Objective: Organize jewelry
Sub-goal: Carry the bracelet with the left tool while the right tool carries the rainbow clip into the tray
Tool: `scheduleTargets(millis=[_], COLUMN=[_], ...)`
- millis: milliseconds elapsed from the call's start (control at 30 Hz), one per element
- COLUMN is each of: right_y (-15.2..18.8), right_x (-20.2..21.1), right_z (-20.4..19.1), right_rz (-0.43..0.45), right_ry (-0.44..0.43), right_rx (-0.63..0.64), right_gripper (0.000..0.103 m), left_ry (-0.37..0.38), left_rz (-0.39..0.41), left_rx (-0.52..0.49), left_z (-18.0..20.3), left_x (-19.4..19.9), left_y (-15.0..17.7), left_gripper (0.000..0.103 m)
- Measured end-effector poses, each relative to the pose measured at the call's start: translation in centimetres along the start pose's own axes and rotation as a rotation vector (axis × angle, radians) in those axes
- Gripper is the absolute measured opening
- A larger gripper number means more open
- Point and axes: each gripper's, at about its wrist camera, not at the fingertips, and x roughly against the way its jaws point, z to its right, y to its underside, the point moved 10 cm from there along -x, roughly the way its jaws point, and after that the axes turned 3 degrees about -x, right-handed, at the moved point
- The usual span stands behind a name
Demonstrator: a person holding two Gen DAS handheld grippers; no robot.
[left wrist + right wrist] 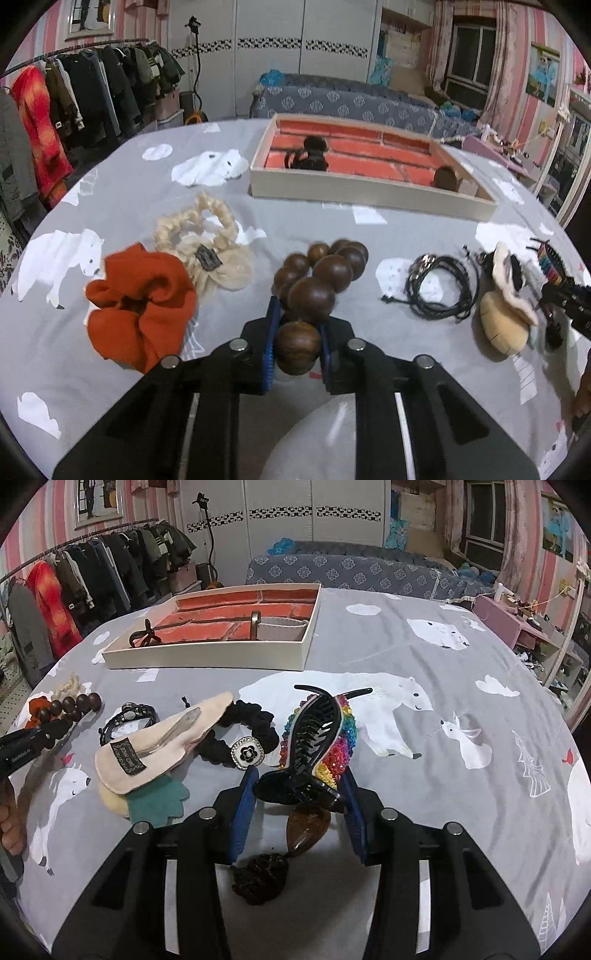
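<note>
My left gripper (296,345) is shut on a brown wooden bead bracelet (321,273), gripping one bead; the other beads rest ahead on the grey cloth. It also shows in the right wrist view (75,705). My right gripper (299,790) is shut on a rainbow rhinestone hair claw (325,734) at its black base. The jewelry tray (365,192) with orange compartments sits further back; it holds a dark hair piece (308,155) and a brown item (445,179). The tray also shows in the right wrist view (207,661).
On the bear-print cloth lie an orange scrunchie (140,302), a cream braided hair tie (207,240), a black cord bracelet (441,288), a beige plush clip (162,742), a black scrunchie with a flower charm (247,738), an amber clip (306,829) and a dark clip (260,877).
</note>
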Motion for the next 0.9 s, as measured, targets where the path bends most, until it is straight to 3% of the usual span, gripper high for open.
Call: scheduleTargets(millis=[467, 900], right_y=[-3.1, -3.6], right_x=[4.3, 6.9], right_z=[-0.3, -0.9], right_rz=[0.118, 0.159], right_ry=[-0.009, -0.013], right_rx=[0.008, 0.023], right_gripper=[0.044, 0.044], left_ry=[-0.001, -0.007], left_rz=[0.142, 0.180], left_rx=[-0.009, -0.029], left_z=[0.7, 1.6], left_x=[5.6, 7.8], left_y=[-4.1, -4.9], left_gripper=[0.019, 0.019])
